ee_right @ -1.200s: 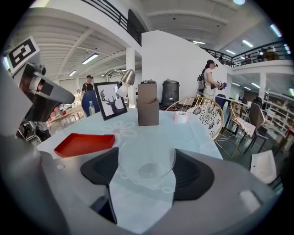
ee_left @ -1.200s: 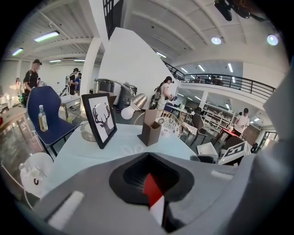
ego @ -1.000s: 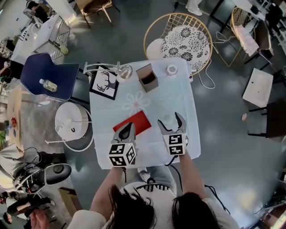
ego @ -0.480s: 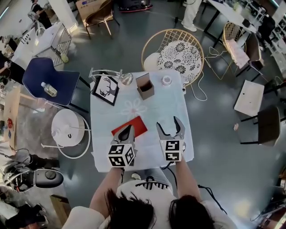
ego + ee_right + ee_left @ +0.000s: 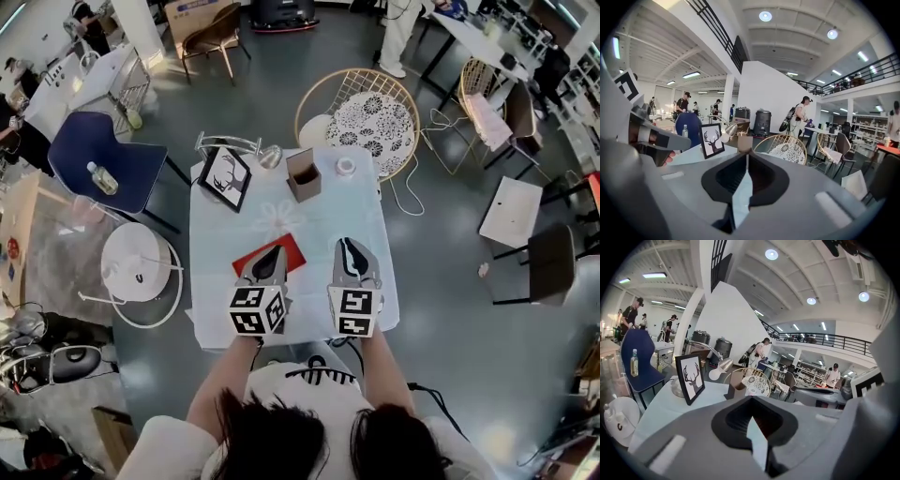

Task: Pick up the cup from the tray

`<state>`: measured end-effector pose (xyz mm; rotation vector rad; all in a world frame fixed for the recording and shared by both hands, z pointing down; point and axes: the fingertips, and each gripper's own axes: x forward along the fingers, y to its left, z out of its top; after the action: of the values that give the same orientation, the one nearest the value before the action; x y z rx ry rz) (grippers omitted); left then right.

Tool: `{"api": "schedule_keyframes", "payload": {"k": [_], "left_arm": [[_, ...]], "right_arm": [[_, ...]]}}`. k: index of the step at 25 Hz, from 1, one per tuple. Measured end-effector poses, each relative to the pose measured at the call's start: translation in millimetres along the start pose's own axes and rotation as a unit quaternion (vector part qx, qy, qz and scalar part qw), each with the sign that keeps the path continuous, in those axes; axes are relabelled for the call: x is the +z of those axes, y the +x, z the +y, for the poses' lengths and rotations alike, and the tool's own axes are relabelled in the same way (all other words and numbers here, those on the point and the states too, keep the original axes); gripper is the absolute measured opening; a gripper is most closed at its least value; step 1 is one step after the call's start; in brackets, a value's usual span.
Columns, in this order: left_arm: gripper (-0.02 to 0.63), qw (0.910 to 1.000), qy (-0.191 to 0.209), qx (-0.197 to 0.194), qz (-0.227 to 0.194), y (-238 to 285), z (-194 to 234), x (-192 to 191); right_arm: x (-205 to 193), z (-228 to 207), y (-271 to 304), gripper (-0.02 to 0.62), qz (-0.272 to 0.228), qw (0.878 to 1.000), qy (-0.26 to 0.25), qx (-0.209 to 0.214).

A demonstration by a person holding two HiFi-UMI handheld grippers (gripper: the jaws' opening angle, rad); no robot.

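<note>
A small white round cup [image 5: 346, 167] stands at the far right of the table, next to a brown box [image 5: 303, 175]. A flat red tray [image 5: 286, 248] lies on the pale cloth near the front, partly hidden under my left gripper [image 5: 273, 249]. The left gripper is shut with nothing in it, its jaws meeting at the tips [image 5: 750, 398]. My right gripper [image 5: 348, 246] hovers over the bare cloth to the tray's right. It is shut and empty too [image 5: 746, 154]. Both are well short of the cup, which I cannot make out in either gripper view.
A framed deer picture [image 5: 225, 178] and a desk lamp [image 5: 267, 157] stand at the table's far left. Behind the table is a wicker chair [image 5: 370, 117]; a white stool [image 5: 141, 272] and a blue chair [image 5: 103, 159] stand to the left.
My right gripper's jaws have gone from open to shut. Both grippers stay over the front of the table, and the left one is still shut.
</note>
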<state>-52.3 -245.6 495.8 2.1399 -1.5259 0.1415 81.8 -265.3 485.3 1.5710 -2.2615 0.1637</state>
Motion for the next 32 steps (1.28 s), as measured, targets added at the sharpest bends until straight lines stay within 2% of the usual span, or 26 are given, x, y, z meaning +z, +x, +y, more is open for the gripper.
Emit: {"api": "schedule_keyframes", "payload": {"k": [1,5,9,14,25,32], "left_arm": [[0.0,1.0,0.002,-0.003,-0.001,-2.5,-1.4,0.4],[0.0,0.9999,0.004,-0.007,-0.013,-11.4,-2.1,4.6],[0.0,0.9998,0.002,-0.009,-0.018,-20.1,-1.9,3.9],[0.0,0.9994,-0.005,-0.01,-0.031,-31.9,-2.7,8.0],[0.0,0.9995,0.005,-0.011,-0.029,-46.2,4.1,4.8],[0.0,0.9991,-0.01,-0.006,-0.04,-49.3,9.3,10.1]], "right_arm": [[3.3,1.8,-3.7,0.027,-0.004,1.0,-0.002,-0.005],[9.5,15.6,-12.7,0.026,-0.01,1.0,-0.014,0.005],[9.0,24.8,-21.8,0.025,-0.01,1.0,0.004,0.008],[4.6,32.5,-27.7,0.023,0.004,1.0,-0.017,0.002],[4.9,50.0,-34.1,0.023,0.011,0.999,-0.034,0.002],[7.0,58.6,-33.8,0.023,0.01,0.999,-0.039,0.018]]}}
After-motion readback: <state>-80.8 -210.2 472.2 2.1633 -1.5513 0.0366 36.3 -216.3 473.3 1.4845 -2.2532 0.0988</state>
